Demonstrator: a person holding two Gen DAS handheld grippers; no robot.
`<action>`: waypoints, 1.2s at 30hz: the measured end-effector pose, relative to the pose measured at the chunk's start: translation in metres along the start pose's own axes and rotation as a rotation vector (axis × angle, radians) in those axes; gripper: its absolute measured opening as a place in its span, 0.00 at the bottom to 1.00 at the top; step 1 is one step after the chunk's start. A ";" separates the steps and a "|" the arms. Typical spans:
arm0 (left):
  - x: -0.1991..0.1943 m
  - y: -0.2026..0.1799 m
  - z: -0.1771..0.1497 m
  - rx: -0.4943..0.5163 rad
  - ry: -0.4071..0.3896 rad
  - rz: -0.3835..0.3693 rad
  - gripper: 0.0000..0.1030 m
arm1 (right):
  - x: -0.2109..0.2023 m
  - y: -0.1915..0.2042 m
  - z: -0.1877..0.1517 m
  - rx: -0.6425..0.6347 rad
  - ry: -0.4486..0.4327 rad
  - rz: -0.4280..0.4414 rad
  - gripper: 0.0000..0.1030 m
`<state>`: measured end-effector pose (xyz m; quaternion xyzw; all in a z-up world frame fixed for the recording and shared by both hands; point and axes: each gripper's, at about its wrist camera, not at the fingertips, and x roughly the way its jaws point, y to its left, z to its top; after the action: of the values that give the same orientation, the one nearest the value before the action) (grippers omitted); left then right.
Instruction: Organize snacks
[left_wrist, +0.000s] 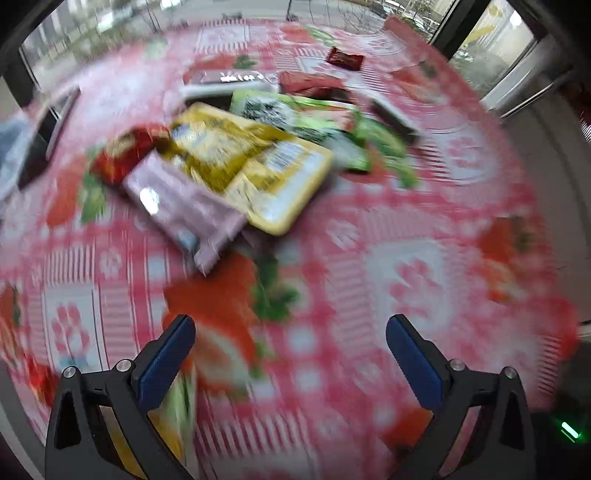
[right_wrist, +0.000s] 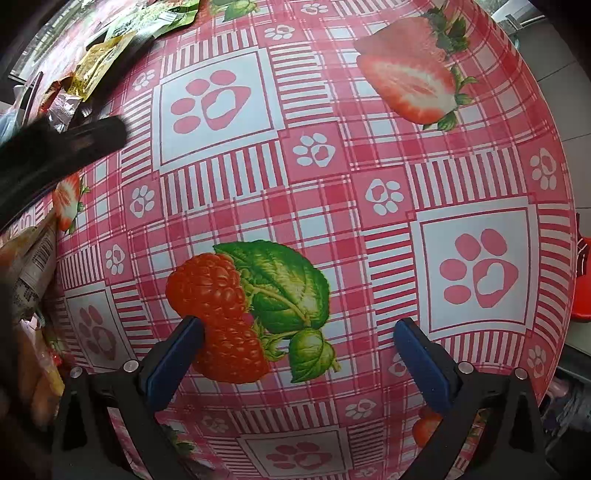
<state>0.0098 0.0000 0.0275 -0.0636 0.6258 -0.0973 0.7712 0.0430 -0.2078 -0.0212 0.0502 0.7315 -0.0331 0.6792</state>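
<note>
Snacks (left_wrist: 236, 162): heaped mid-table, toward the far edge
Handling: light, crinkly, slippery packs, I'd pinch a sealed edge
Left tongs (left_wrist: 290, 325): spread wide, empty
Right tongs (right_wrist: 298, 328): spread wide over bare tablecloth (right_wrist: 332, 184)

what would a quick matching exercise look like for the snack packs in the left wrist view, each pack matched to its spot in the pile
Things:
1. yellow pack
2. lilac pack
3. green pack
4. small dark red pack

Places:
a. alone on the tablecloth, far side, apart from the pile
b. middle of the pile, largest, overlapping the lilac one's far edge
c. behind the yellow one, partly covered by it
d. nearest edge of the pile, closest to the left tongs

Pairs: 1-b, 2-d, 3-c, 4-a
</note>
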 end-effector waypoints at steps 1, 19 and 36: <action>-0.011 0.001 -0.002 -0.012 0.012 -0.013 1.00 | -0.001 0.000 0.000 0.000 0.004 0.001 1.00; -0.153 0.092 -0.141 -0.232 -0.034 0.149 1.00 | 0.004 0.000 0.010 -0.006 0.063 -0.001 1.00; -0.221 0.158 -0.262 -0.264 -0.018 0.273 1.00 | -0.034 0.089 -0.093 -0.215 -0.038 -0.113 1.00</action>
<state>-0.2787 0.2106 0.1484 -0.0797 0.6291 0.0919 0.7678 -0.0360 -0.1097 0.0212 -0.0648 0.7196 0.0064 0.6914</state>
